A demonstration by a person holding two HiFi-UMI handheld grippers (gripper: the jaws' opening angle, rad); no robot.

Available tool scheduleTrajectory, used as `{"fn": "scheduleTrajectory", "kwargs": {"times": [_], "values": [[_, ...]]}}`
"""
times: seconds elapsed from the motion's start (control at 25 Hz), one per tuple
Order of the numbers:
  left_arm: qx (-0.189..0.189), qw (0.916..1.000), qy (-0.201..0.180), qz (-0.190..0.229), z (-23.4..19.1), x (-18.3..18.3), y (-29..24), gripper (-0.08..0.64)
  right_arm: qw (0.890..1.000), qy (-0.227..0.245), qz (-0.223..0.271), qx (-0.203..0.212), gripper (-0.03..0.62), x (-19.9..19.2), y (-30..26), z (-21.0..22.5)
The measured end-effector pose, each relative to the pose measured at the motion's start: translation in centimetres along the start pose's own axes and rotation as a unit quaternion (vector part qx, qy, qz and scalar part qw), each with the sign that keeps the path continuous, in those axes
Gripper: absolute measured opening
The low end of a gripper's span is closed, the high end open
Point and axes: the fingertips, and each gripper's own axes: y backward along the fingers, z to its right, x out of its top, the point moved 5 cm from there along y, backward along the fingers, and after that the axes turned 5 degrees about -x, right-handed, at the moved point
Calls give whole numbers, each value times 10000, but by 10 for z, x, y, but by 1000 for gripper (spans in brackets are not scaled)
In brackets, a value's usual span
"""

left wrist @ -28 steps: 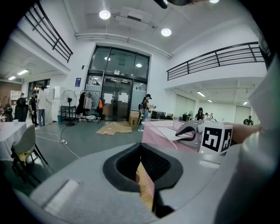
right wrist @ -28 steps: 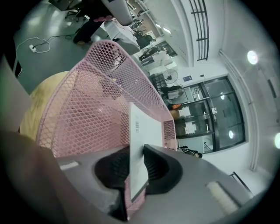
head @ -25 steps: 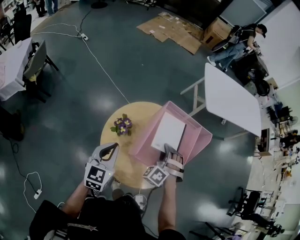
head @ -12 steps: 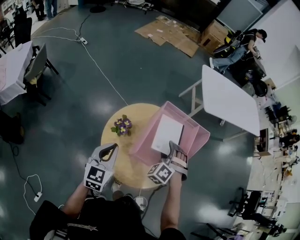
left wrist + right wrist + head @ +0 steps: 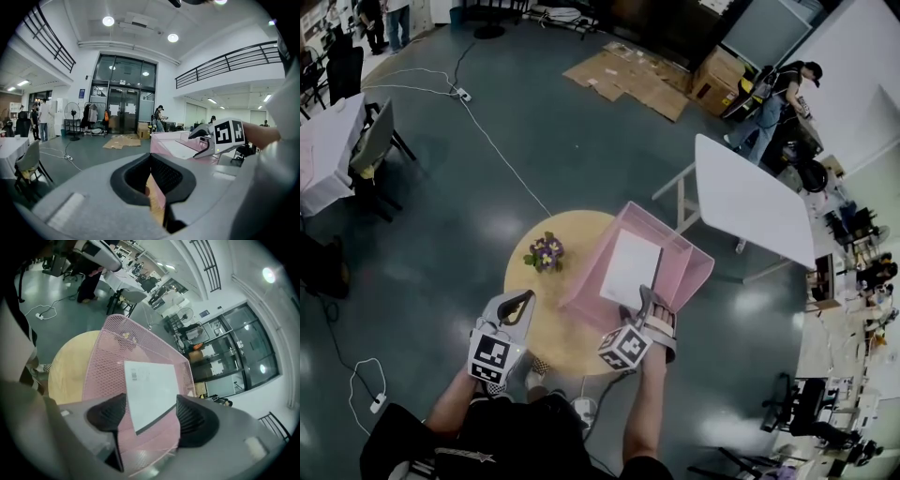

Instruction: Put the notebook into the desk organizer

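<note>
Two tongs, one job nearly done: the notebook (image 5: 630,269) lies flat inside the pink desk organizer (image 5: 690,265) at the centre of the head view. My right tongs (image 5: 152,417) are opening, with the notebook's near corner between the pads but not pinched. I judge the release to be the step in hand. I should let the jaws spread fully, then draw straight back toward the lower edge so neither pad drags the cover or snags the mesh. My left tongs (image 5: 521,302) sit clenched and empty over the round tabletop (image 5: 546,323), lower left.
</note>
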Motion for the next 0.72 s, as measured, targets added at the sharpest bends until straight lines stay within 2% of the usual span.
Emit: {"fn": "scheduleTrajectory", "kwargs": {"times": [0.24,0.72], "values": [[-39,9999,-82,81,8,1,16,9,9999,-124,-15,-92,336,-5,19,-7],[-218,9987,-298,364,20,6,70,9,9932,-858,167,-770,336,-5,98,-10]]}}
